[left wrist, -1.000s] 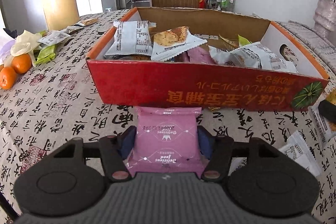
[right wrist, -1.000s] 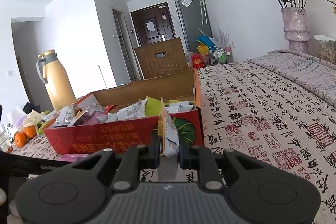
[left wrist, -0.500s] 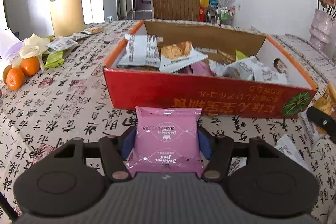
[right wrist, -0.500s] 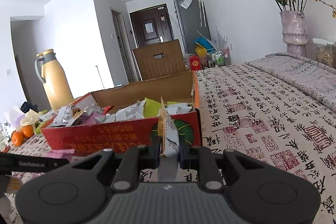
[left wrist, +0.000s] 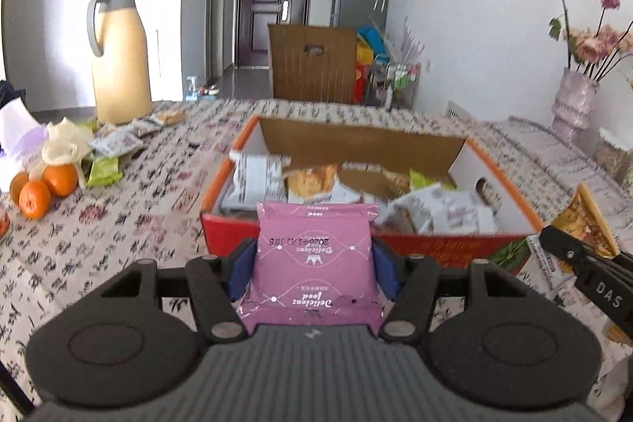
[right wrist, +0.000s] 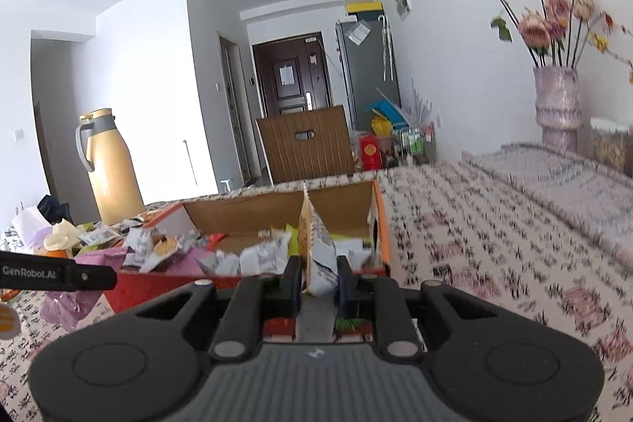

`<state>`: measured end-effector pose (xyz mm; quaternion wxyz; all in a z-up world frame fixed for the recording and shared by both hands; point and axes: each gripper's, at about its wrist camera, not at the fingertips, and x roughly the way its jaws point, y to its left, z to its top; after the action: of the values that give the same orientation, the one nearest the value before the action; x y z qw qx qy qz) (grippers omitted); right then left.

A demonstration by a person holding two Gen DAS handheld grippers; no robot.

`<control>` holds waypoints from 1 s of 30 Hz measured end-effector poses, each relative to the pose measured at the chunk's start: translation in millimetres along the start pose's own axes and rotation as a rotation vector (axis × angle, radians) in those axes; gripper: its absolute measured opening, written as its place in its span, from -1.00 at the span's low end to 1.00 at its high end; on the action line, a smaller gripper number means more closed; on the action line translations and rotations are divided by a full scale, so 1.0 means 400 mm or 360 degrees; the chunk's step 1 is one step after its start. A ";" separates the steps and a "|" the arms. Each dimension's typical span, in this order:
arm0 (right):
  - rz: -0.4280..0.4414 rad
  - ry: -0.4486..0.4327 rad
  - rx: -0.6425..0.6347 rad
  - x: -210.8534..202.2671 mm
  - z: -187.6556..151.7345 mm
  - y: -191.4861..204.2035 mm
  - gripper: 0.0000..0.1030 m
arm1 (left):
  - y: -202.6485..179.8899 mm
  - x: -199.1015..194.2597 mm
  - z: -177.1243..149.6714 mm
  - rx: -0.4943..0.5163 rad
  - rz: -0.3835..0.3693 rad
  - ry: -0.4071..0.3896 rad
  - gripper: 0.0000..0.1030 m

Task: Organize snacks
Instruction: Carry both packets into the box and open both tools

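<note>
On table, one box [left wrist: 368, 248], three oranges [left wrist: 43, 186]

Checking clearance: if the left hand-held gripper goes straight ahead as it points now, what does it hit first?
Probably the red front wall of the box. The left hand-held gripper holds the pink packet about level with the rim, so it may just clear it; depth is unclear.

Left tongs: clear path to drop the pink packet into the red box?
Probably yes. The left tongs hold the pink packet raised in front of the red box, whose top is open. The right tongs, holding their own packet, sit off to the side.
</note>
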<state>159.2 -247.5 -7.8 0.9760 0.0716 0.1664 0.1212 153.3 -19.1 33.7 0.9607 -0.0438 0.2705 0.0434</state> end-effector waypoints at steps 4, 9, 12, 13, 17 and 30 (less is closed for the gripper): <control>0.0003 -0.0042 -0.0019 0.013 0.037 0.016 -0.67 | -0.008 -0.011 0.035 0.0014 -0.0018 -0.0064 0.22; 0.0006 -0.0091 -0.0043 0.040 0.083 0.034 -0.67 | -0.019 -0.016 0.080 0.0026 -0.0032 -0.0148 0.22; 0.0010 -0.0114 -0.0050 0.062 0.111 0.044 -0.67 | -0.025 -0.013 0.105 0.0026 -0.0039 -0.0188 0.22; 0.0012 -0.0121 -0.0049 0.069 0.120 0.047 -0.67 | -0.027 -0.009 0.114 0.0025 -0.0039 -0.0200 0.22; 0.0021 -0.0150 -0.0061 0.101 0.153 0.060 -0.67 | -0.033 0.011 0.150 0.0016 -0.0037 -0.0236 0.22; 0.0042 -0.0155 -0.0030 0.240 0.204 0.094 -0.67 | -0.024 0.134 0.235 -0.0074 -0.0006 -0.0276 0.22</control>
<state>267.2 -194.6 45.4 0.9818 0.0703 0.1167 0.1321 248.2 -15.4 86.0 0.9794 -0.0627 0.1851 0.0514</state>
